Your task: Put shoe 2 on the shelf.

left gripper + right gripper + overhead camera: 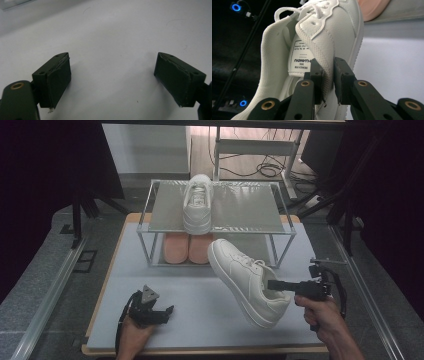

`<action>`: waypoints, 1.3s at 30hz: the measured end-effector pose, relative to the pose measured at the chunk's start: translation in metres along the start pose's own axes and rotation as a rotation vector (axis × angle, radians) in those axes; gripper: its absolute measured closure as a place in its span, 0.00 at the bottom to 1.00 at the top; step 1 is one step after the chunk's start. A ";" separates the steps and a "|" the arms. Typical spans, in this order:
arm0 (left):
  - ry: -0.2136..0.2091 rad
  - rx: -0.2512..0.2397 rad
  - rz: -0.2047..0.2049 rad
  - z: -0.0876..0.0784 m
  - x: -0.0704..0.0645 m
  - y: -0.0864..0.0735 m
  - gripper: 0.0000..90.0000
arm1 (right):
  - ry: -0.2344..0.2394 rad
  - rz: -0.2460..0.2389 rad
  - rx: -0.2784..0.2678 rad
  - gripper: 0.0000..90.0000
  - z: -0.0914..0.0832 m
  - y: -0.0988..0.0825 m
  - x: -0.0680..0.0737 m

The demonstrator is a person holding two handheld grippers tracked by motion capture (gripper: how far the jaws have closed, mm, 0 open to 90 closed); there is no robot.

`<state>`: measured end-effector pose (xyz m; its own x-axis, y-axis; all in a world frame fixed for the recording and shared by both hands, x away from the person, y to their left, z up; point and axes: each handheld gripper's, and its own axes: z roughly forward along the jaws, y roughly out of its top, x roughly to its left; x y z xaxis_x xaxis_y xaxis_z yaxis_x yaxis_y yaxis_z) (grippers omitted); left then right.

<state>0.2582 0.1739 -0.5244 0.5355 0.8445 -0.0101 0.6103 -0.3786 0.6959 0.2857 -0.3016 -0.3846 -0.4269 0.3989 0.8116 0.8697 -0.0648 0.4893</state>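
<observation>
White laced sneaker (248,279) tilted, lifted above table, collar pinched.

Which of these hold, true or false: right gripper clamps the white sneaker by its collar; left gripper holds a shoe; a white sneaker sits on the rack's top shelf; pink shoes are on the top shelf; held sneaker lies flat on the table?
1. The right gripper clamps the white sneaker by its collar. True.
2. The left gripper holds a shoe. False: its jaws stand open over the bare table.
3. A second white sneaker sits on the top shelf of the rack. True.
4. The pink shoes are on the top shelf. False: they sit on the lower level, under the shelf.
5. The held sneaker lies flat on the table. False: it hangs tilted, toe toward the rack.
</observation>
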 end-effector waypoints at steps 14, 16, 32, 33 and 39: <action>-0.001 0.000 -0.001 0.000 0.000 0.000 0.16 | 0.059 0.001 -0.050 0.87 -0.017 0.011 0.021; -0.001 -0.001 -0.001 0.000 0.000 0.000 0.16 | 0.056 0.000 -0.066 0.87 -0.020 0.015 0.023; 0.000 -0.001 0.001 0.000 0.000 0.000 0.16 | 0.016 0.030 -0.188 0.86 -0.023 0.061 0.027; 0.000 -0.001 0.001 0.000 0.000 0.000 0.16 | 0.016 0.030 -0.188 0.86 -0.023 0.061 0.027; 0.000 0.001 0.002 0.000 0.000 0.000 0.16 | -0.021 0.046 -0.239 0.86 -0.017 0.082 0.022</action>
<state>0.2581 0.1738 -0.5244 0.5368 0.8437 -0.0087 0.6096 -0.3807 0.6953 0.3435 -0.3136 -0.3207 -0.3807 0.4090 0.8293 0.8038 -0.2970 0.5155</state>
